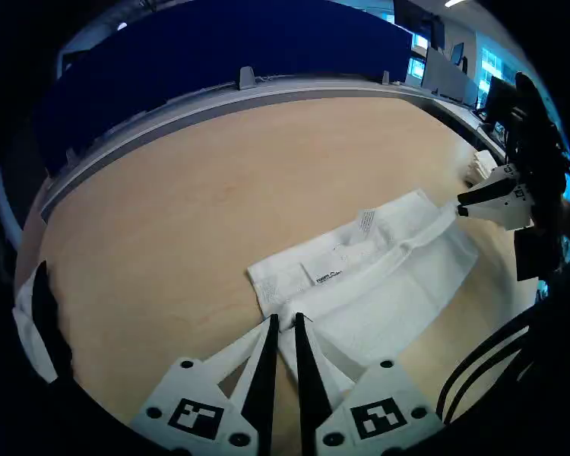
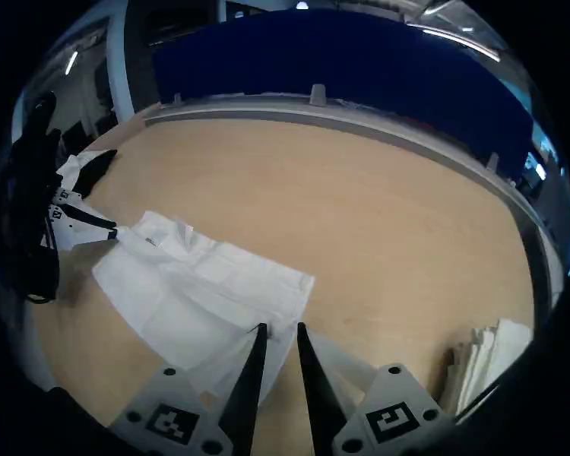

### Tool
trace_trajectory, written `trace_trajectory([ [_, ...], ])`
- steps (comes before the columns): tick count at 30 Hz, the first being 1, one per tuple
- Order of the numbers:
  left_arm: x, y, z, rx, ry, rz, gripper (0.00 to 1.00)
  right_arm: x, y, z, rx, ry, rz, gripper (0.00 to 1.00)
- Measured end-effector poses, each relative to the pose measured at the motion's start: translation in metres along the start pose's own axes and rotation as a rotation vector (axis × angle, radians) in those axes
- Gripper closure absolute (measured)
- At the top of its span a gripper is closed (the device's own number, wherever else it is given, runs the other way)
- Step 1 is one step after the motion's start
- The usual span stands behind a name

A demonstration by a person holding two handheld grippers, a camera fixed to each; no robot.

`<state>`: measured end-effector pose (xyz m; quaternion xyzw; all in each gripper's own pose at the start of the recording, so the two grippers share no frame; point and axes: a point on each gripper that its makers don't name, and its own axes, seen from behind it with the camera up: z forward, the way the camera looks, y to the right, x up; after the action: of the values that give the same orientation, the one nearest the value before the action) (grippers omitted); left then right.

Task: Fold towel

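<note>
A white towel (image 1: 376,281) lies on the wooden desk (image 1: 209,213), folded lengthwise with a label facing up. In the left gripper view, my left gripper (image 1: 286,319) sits at the towel's near end, its fingers almost together with the white edge pinched between them. My right gripper (image 1: 463,207) is at the far end, its black fingertips closed on that corner. In the right gripper view, the towel (image 2: 201,281) stretches away from my right gripper (image 2: 280,328), which is shut on its near edge. The left gripper (image 2: 112,228) meets the opposite corner.
A stack of folded white cloths (image 2: 490,349) sits at the desk's edge on the right-gripper side. Another white cloth with a dark piece (image 1: 34,327) lies on the left-gripper side. A blue partition (image 1: 232,45) runs behind the desk's grey rear rim.
</note>
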<state>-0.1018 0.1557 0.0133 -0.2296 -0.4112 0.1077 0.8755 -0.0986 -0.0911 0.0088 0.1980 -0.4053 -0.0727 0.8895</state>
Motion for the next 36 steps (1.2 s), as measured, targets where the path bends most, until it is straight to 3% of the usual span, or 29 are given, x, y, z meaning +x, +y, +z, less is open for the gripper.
trace_trajectory([
  [7, 0.003, -0.008, -0.005, 0.017, 0.007, 0.014, 0.72, 0.004, 0.006, 0.0, -0.026, 0.01, 0.0, 0.54],
  [15, 0.003, -0.018, -0.011, 0.036, 0.011, 0.017, 0.59, 0.009, 0.009, 0.0, -0.039, 0.028, 0.009, 0.19],
  [19, 0.003, -0.019, -0.014, 0.038, 0.013, 0.015, 0.34, 0.01, 0.007, 0.0, -0.034, 0.032, 0.014, 0.07],
  [20, 0.004, -0.019, -0.015, 0.039, 0.014, 0.015, 0.31, 0.01, 0.006, -0.001, -0.033, 0.034, 0.014, 0.05],
  [25, 0.004, -0.019, -0.016, 0.037, 0.017, 0.011, 0.15, 0.012, 0.004, -0.003, -0.031, 0.039, 0.011, 0.01],
  [36, 0.005, -0.018, -0.021, 0.041, 0.025, -0.005, 0.13, 0.011, 0.001, -0.011, -0.021, 0.046, 0.016, 0.0],
])
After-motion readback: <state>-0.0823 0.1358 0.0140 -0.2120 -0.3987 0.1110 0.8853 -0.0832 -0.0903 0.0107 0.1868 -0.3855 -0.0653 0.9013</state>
